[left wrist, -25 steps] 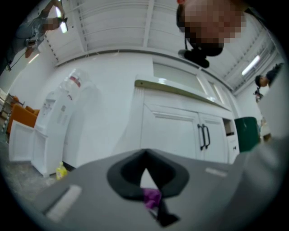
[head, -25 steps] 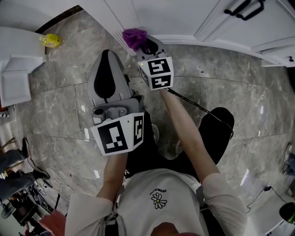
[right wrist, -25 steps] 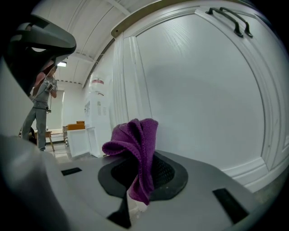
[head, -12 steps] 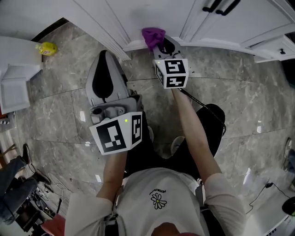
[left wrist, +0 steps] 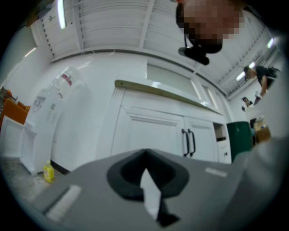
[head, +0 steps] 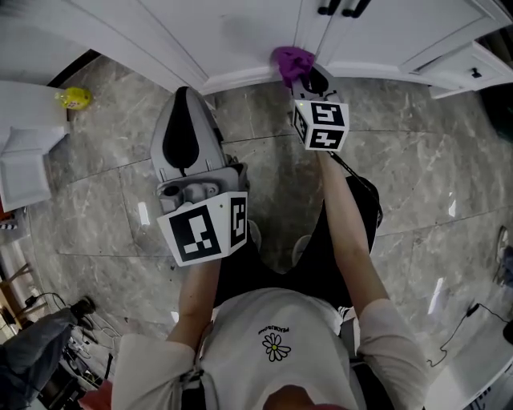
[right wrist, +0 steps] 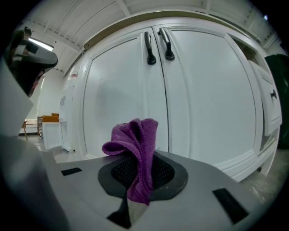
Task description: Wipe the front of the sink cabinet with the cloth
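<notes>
The white sink cabinet point(head: 240, 32) fills the top of the head view, with two black door handles point(head: 341, 8) at its middle. My right gripper point(head: 309, 76) is shut on a bunched purple cloth point(head: 292, 60), low against the cabinet's base near the seam between the doors. In the right gripper view the cloth point(right wrist: 135, 140) stands up out of the gripper point(right wrist: 142, 169), and the doors point(right wrist: 117, 90) and handles point(right wrist: 158, 45) rise close behind it. My left gripper point(head: 184, 92) hangs over the floor, back from the cabinet, shut and holding nothing point(left wrist: 145, 153).
A yellow bottle point(head: 74, 98) stands on the marble floor at the far left, near a white unit point(head: 24, 152). A black cable point(head: 353, 172) trails from the right gripper. A drawer point(head: 473, 64) sits slightly out at the cabinet's right. The person's legs are below.
The right gripper has carried the cloth rightward along the cabinet base, from the left door to the door seam. The left gripper has hardly moved.
</notes>
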A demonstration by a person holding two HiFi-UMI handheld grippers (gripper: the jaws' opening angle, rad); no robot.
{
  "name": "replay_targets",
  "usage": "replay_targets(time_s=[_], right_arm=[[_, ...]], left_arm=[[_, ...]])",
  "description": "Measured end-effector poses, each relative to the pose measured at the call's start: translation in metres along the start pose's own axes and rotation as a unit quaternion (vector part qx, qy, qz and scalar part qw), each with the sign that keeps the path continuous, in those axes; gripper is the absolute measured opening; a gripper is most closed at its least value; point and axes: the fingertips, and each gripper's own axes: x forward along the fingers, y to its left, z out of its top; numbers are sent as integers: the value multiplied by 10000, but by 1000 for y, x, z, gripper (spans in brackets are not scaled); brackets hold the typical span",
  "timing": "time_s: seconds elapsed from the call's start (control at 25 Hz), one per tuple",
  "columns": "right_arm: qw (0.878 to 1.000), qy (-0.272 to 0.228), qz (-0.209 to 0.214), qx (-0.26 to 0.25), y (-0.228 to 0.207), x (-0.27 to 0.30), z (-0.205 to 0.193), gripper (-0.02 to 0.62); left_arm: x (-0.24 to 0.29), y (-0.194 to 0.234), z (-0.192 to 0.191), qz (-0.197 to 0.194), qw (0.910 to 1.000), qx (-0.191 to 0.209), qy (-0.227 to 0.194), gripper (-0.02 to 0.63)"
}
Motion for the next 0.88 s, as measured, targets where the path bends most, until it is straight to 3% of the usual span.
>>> replay_targets(time_s=[0.44, 0.72, 0.88], right_arm=[[9988, -6, -451, 189, -50, -17, 0, 56], [9987, 33, -476, 203, -47, -19, 2, 55], [9990, -312, -321, 5, -26, -41, 33, 55]], left_arm=[[1, -11, 3, -56, 10000, 61, -2, 3], [5, -13, 4, -75, 10000, 43, -1, 3], [7, -11, -1, -63, 10000, 32, 38, 3]])
